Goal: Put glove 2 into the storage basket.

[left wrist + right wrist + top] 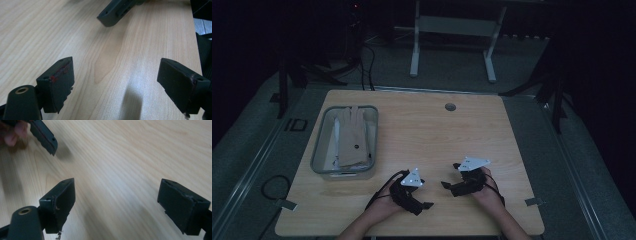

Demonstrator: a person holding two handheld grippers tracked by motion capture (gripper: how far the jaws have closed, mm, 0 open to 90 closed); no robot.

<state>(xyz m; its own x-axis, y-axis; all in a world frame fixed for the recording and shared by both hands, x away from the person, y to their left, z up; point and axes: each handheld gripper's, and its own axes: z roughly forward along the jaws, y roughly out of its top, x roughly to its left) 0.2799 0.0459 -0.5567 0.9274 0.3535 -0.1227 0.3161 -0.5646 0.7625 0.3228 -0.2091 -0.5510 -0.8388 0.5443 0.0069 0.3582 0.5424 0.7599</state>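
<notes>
Left gripper [428, 204] and right gripper [446, 185] face each other near the table [452, 135] edge (gloves [352, 136] in the tray [318, 150])

A light wooden table [422, 130] stands on a grey floor [572, 165]. A grey tray [318, 150] sits on the left part of the table, and pale things that look like gloves [351, 137] lie in it. A small round hole [450, 107] is near the far edge.

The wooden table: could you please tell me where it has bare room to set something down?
The table is bare between the tray of gloves and its right edge, back to the cable hole. The near edge is crowded by the left gripper and right gripper.
</notes>
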